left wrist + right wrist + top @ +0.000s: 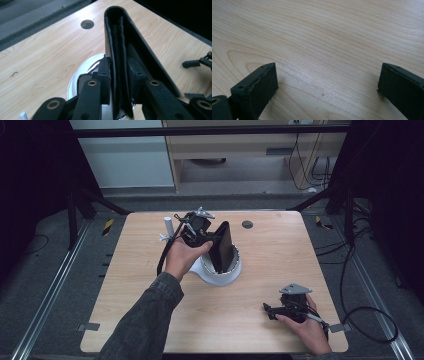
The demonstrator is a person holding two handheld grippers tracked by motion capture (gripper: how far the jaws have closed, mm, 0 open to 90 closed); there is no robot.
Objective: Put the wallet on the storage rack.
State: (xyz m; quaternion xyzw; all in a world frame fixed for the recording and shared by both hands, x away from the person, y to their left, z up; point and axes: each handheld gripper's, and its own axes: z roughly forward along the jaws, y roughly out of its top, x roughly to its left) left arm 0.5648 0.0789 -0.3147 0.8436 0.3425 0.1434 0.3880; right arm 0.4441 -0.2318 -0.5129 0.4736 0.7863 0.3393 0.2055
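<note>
Wallet standing upright in the bowl, a bit back of the table middle and slightly toward the left edge. Left gripper right up against the wallet's left side, nearer the far edge. Small cylinder upright just left of that gripper, close to the far edge. Round hole in the tabletop behind the bowl to the right, near the far edge. Right gripper well apart, down by the near right corner.
</note>
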